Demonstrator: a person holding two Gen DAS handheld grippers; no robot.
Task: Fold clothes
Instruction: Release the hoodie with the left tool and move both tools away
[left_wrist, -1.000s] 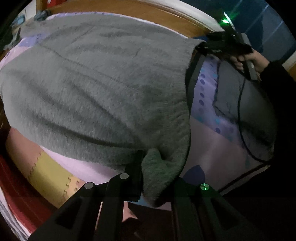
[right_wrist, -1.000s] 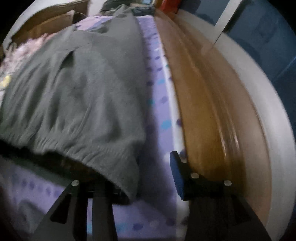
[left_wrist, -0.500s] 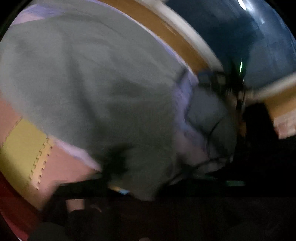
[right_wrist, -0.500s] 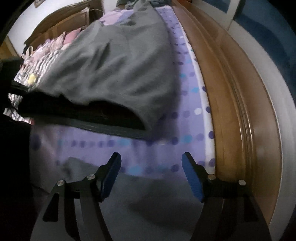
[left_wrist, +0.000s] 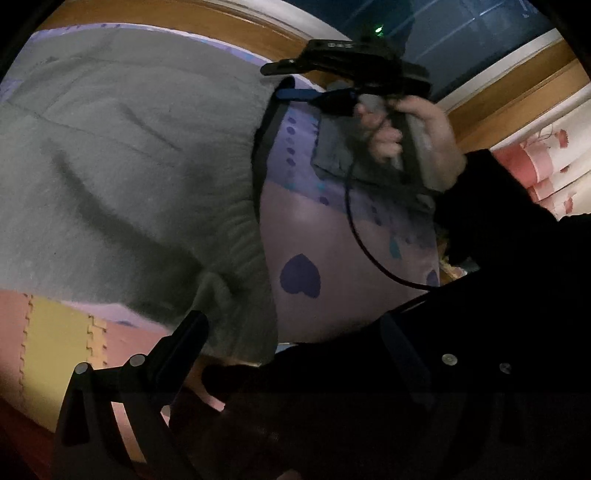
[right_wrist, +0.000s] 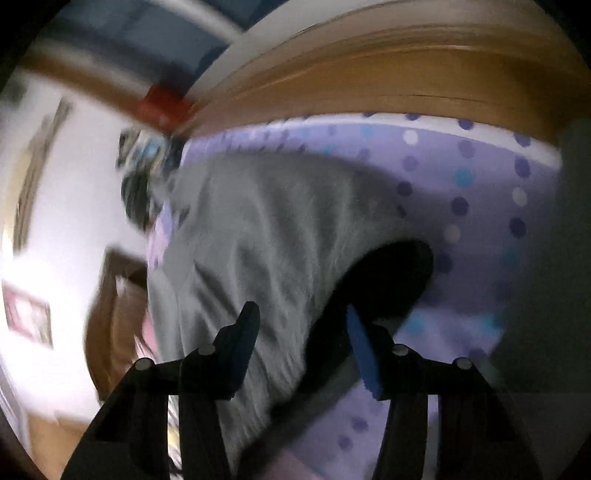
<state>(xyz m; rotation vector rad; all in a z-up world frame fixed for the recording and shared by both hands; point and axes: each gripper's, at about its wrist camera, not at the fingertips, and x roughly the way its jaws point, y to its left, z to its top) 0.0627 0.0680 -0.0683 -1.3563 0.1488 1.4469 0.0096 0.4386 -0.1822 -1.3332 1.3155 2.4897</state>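
Note:
A fuzzy grey sweater (left_wrist: 140, 155) lies spread on the purple dotted sheet (left_wrist: 332, 258), with its ribbed hem corner drooping over the bed's edge. My left gripper (left_wrist: 293, 347) stands wide open just below that corner, holding nothing; its left finger (left_wrist: 184, 343) is beside the fabric. In the left wrist view the right gripper (left_wrist: 282, 81), held by a hand (left_wrist: 424, 140), sits at the hem's far corner. In the blurred right wrist view the right gripper (right_wrist: 303, 336) has its jaws closing, with the sweater (right_wrist: 266, 236) hem between them. The pads do not visibly press on it.
A wooden bed frame (left_wrist: 221, 22) runs along the far side of the sheet. Another grey garment (left_wrist: 332, 155) lies under the hand, and a black cable (left_wrist: 362, 236) hangs from it. Pink and yellow foam mats (left_wrist: 55, 332) cover the floor. A dark sleeve (left_wrist: 517, 221) fills the right.
My left gripper has let go of the sweater corner and opened wide. The right gripper has rolled over, let go of the hem, opened, and now narrows again around it.

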